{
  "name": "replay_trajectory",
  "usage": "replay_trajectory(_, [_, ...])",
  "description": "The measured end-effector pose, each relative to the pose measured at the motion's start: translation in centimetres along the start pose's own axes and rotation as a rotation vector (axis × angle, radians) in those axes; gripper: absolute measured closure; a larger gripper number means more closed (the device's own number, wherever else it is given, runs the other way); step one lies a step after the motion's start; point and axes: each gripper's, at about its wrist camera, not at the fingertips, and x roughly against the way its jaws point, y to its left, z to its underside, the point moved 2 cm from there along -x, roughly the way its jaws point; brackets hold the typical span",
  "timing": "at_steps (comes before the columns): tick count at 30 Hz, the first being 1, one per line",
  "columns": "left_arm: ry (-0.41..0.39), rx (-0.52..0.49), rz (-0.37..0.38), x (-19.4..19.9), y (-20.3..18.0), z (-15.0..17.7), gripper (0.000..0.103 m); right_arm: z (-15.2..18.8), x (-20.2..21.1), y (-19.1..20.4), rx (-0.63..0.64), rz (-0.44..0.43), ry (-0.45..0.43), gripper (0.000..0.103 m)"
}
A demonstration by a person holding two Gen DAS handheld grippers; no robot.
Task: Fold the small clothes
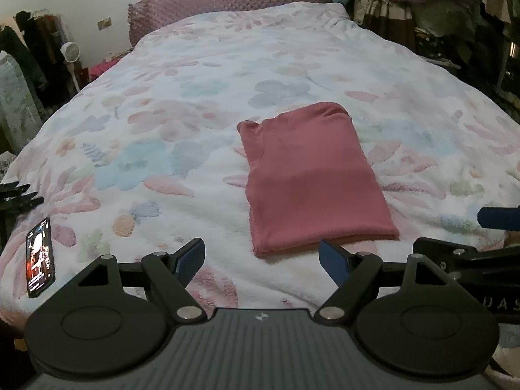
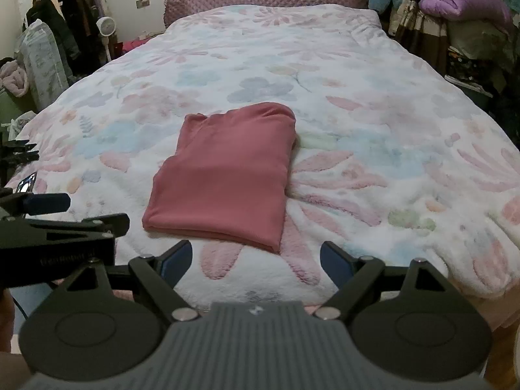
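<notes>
Floral fleece blanket covers the bed, and a folded pink garment lies flat on its near half. Just short of the garment's near edge, the left gripper and right gripper hover spread wide, gripping nothing. A lit phone rests well left of the garment.

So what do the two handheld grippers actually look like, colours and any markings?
The left gripper and the right gripper match: black linkage arms with silver pivot pins, round black discs, a ribbed grey body bearing a small white mark, and dark blue finger pads. Faint pale lettering shows on their sides.
</notes>
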Motion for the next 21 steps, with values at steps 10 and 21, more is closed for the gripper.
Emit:
replay_trajectory(10, [-0.003,0.007,0.000,0.01,0.13,0.07,0.010,0.07,-0.06,-0.16,-0.001,-0.005,0.004,0.021])
replay_trajectory(21, [-0.004,0.008,0.000,0.07,0.08,0.13,0.010,0.13,0.04,-0.16,-0.001,-0.006,0.004,0.021])
